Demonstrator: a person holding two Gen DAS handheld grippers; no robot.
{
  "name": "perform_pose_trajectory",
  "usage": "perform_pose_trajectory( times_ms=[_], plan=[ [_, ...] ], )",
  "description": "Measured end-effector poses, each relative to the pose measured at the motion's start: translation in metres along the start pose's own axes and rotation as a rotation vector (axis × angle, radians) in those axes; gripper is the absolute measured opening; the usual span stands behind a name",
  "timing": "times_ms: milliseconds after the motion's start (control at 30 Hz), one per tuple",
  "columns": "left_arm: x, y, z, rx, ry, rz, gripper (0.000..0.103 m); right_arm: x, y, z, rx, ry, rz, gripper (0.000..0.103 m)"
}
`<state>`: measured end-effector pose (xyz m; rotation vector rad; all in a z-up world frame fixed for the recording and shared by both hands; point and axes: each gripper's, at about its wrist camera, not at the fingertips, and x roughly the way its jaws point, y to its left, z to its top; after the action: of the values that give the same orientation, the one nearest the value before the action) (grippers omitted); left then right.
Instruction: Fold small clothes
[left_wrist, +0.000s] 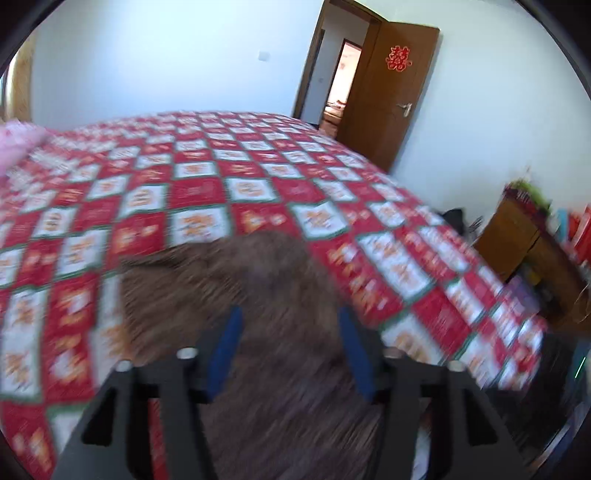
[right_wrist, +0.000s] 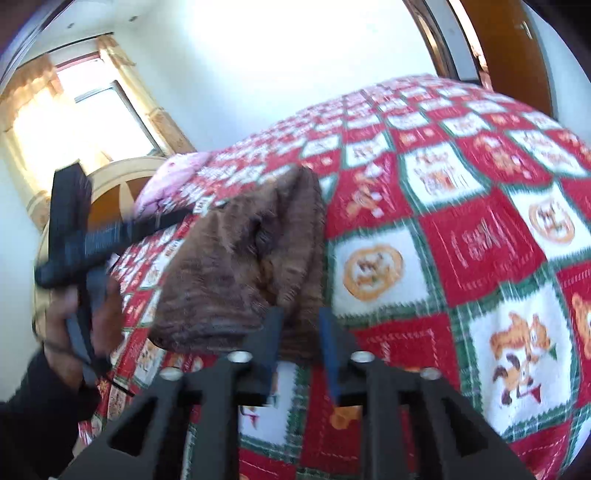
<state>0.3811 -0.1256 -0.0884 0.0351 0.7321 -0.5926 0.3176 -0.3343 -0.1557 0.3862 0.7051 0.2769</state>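
Brown garment (left_wrist: 229, 295) lies bunched on the checkered bedspread (left_wrist: 207, 192), right under my tools. L gripper (left_wrist: 290, 321): blue fingers spread apart over the cloth, nothing pinched that I can see. R gripper (right_wrist: 301, 321): fingers a narrow gap apart at the garment's near edge; can't tell if gripping, too blurred. Person's left hand (right_wrist: 85, 317) holds the other tool. Farther: pink pillow (left_wrist: 18, 144), wooden door (left_wrist: 391, 92) w/ red decal.

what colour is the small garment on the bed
Brown, with a streaky knit look. The garment shows best in the right wrist view.
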Motion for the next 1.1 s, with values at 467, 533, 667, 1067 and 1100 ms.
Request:
perform_pose_trajectory(
  times_ms=[467, 533, 667, 1067, 1100],
  plan=[
    [-0.002, 0.031, -0.079, -0.037, 0.04, 0.108, 0.073, 0.033, 0.016, 0.006, -0.04, 0.159, -0.108, 0.002],
    [-0.003, 0.028, -0.083, -0.005, 0.033, 0.107, 0.078, 0.04, 0.011, -0.001, -0.026, 0.203, -0.127, 0.002],
    [0.004, 0.023, -0.089, 0.02, 0.065, 0.077, 0.079, 0.046, 0.012, 0.006, -0.057, 0.242, -0.123, 0.003],
    [0.005, 0.031, -0.094, -0.03, 0.055, 0.066, 0.088, 0.088, 0.007, 0.084, 0.034, 0.16, -0.106, 0.048],
    [0.005, 0.031, -0.094, -0.029, 0.055, 0.063, 0.089, 0.102, 0.004, 0.087, 0.057, 0.181, -0.085, 0.03]
  ],
)
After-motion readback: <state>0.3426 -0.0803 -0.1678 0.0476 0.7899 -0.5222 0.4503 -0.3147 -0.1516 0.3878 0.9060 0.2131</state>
